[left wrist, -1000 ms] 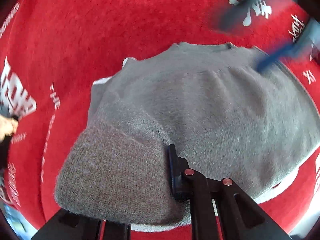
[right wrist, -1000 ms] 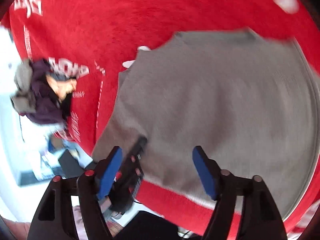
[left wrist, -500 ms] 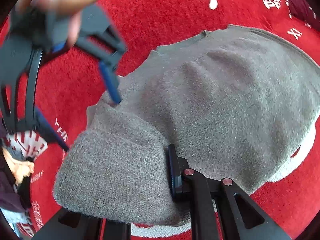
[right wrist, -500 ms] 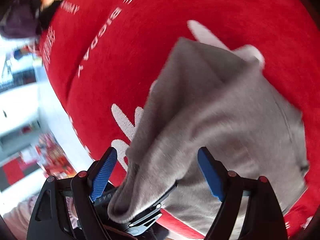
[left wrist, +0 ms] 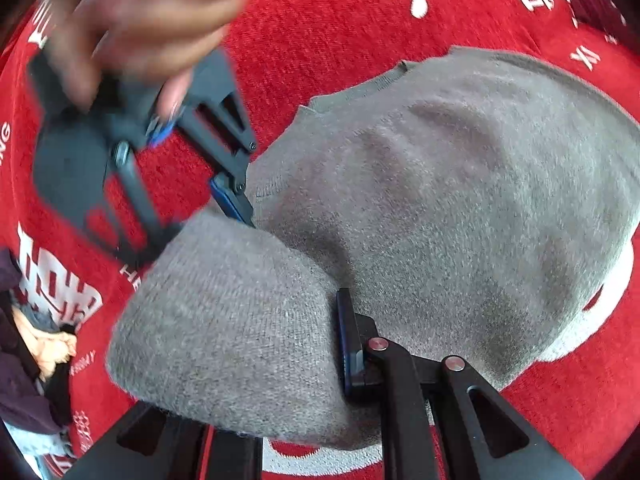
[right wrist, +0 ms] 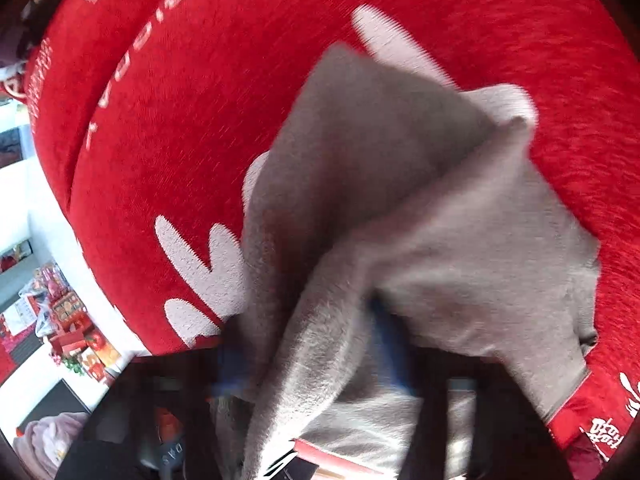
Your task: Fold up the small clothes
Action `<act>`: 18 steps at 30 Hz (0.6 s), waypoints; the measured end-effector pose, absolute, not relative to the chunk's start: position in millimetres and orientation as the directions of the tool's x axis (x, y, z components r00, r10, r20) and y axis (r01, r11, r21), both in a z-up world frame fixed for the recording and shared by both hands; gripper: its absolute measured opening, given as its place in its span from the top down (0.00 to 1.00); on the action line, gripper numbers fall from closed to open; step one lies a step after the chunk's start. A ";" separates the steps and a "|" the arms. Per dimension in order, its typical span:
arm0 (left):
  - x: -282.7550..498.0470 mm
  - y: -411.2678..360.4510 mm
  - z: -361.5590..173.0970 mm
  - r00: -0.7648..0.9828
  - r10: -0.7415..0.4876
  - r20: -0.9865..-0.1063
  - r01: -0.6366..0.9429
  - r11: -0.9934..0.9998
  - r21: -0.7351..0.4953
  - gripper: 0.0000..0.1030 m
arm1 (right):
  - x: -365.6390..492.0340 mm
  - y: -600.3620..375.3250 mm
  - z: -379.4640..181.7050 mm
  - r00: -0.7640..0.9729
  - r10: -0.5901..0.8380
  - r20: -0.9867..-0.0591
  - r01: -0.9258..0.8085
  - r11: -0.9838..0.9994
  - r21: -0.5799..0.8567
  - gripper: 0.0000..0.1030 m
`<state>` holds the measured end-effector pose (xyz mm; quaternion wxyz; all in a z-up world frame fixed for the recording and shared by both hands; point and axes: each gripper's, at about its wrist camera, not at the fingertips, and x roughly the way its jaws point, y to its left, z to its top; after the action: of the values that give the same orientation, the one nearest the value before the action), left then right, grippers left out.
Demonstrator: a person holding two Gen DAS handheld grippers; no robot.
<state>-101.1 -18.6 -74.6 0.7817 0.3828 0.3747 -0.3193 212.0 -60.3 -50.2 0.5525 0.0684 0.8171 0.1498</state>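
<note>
the grey sweater (left wrist: 440, 208) lies on a red cloth (left wrist: 320, 20) with white lettering, and open red cloth shows beyond its collar edge and out to the far side of both claws. the knit is soft and fuzzy, rumpled into low ridges, with a thin ribbed hem. the left claw (left wrist: 340, 344) is clenched on a rolled fold of the sweater, which bulges up just left of its blue pad. the right claw (left wrist: 236, 208), in a blurred hand (left wrist: 152, 20), sits just ahead and left of it, at the sweater's edge. its jaws have just been closing, with a raised flap of sweater (right wrist: 360, 208) between the blue pads; the blur hides whether they press it.
</note>
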 end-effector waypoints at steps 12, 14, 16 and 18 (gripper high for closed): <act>-118.4 -49.0 6.3 0.498 -0.356 -0.791 0.809 0.519 0.275 0.85 | 148.7 -190.0 29.2 0.080 0.695 -0.714 0.195 0.692 0.695 0.84; -128.2 -63.8 21.0 0.493 -0.394 -0.776 0.824 0.498 0.270 0.85 | 129.9 -212.9 46.5 0.169 0.716 -0.678 0.190 0.651 0.735 0.84; -140.7 -82.6 33.0 0.481 -0.430 -0.764 0.843 0.465 0.270 0.85 | 108.5 -244.3 62.7 0.257 0.727 -0.637 0.192 0.608 0.771 0.84; -154.4 -98.1 42.2 0.469 -0.459 -0.754 0.860 0.431 0.272 0.85 | 83.0 -274.7 76.4 0.332 0.724 -0.605 0.191 0.576 0.795 0.84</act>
<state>-154.4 -98.1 42.2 0.7901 0.3319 0.3020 -0.4176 83.0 -274.7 76.4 0.7001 0.4193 0.5458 0.1901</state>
